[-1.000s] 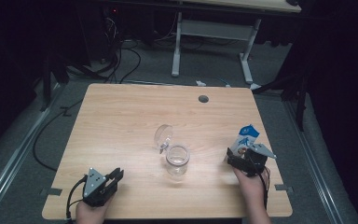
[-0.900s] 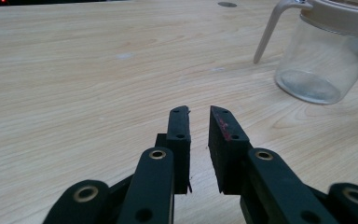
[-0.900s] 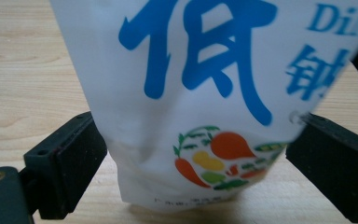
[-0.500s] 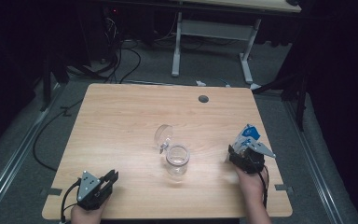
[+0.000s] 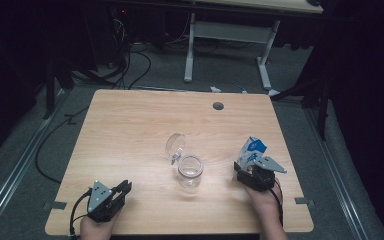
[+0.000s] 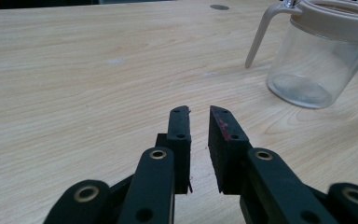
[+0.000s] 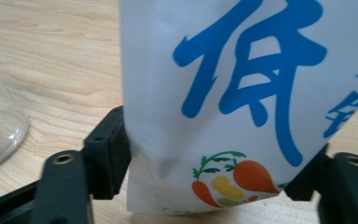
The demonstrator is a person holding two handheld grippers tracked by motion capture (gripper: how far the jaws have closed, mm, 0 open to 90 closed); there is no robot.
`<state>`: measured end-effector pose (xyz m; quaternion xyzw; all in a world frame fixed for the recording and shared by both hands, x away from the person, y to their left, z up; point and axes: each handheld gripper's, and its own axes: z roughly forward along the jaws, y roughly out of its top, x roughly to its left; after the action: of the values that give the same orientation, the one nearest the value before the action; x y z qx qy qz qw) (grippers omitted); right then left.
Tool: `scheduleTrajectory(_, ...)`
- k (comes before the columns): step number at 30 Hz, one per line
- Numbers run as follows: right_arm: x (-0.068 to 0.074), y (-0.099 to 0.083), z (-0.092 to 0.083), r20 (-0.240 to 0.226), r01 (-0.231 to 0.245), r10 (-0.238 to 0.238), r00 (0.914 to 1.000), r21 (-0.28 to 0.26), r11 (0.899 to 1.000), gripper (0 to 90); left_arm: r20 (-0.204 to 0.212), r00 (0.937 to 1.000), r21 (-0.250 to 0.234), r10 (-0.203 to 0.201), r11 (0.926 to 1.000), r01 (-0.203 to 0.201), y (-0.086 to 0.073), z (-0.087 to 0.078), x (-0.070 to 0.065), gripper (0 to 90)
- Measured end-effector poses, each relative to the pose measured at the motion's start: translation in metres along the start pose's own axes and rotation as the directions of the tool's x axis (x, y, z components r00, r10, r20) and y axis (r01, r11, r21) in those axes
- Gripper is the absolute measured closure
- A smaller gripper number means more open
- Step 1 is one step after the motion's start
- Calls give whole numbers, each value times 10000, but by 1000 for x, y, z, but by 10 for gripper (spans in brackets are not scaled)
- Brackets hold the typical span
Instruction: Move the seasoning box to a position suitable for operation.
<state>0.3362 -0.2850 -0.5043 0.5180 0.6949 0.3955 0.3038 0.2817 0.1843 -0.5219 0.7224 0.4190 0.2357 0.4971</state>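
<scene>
My right gripper (image 5: 250, 176) sits at the table's (image 5: 130, 130) four o'clock, and the pouch (image 5: 250, 151) stands upright between its fingers. In the right gripper view the pouch (image 7: 242, 93) is white with blue characters and a little vegetable print; the left finger (image 7: 108, 156) touches its side and the right one meets its lower corner. The fingers have just been closing and then easing a little, with the pouch between them. They stand wide, and I judge they have it, though how firmly I cannot tell.

My left gripper (image 5: 115, 192) rests near the seven o'clock edge, its fingers (image 6: 179, 140) narrow with a slim gap and nothing between them. In its view the jar (image 6: 317, 56) stands off at two o'clock.

The clear jar (image 5: 190, 171) stands near the table's middle, at about nine o'clock of the pouch and well apart from it, mouth open, with its hinged lid (image 5: 175, 146) tipped back at eleven o'clock of the mouth.

I take the step in hand to be the grasp on the pouch, before anything is poured. Next I would need to firm up the hold so the soft pack doesn't slip, lift it, carry it toward nine o'clock over the jar's mouth and tip it. My left could steady the jar, since it looks light and may slide.
</scene>
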Motion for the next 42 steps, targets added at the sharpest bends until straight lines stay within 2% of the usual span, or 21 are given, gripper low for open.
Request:
scheduleTrajectory(5,-5,-3,-3,34,-254,254,9997,104,9996,248,151,9999,18,73,10000,-74,2,5,-3,789)
scheduleTrajectory(16,-6,-7,-10,176,-241,238,9996,156,9996,236,349,9993,5,103,9999,-104,5,10,-5,789)
scheduleTrajectory(20,-6,-8,-13,163,-261,258,9995,176,9995,254,410,9991,18,135,9999,-136,5,12,-6,789)
scheduleTrajectory(22,-6,-8,-15,95,-218,217,9997,145,9997,292,377,9992,15,149,9999,-150,6,13,-6,789)
scheduleTrajectory(26,-2,-7,-15,-258,447,-445,9987,60,9990,312,389,9992,27,126,9999,-127,6,13,-6,789)
scheduleTrajectory(27,0,-6,-15,-479,589,-586,9971,37,9983,311,388,9992,24,119,9999,-120,6,13,-6,789)
scheduleTrajectory(30,5,-5,-13,-666,847,-843,9942,23,9964,291,382,9992,4,96,10000,-96,6,13,-6,789)
scheduleTrajectory(34,5,-5,-13,-580,450,-446,9973,53,9990,243,407,9991,8,131,9999,-132,6,13,-7,789)
scheduleTrajectory(42,3,-7,-20,-496,89,-88,9987,6,10000,201,491,9987,5,108,9999,-108,6,14,-7,789)
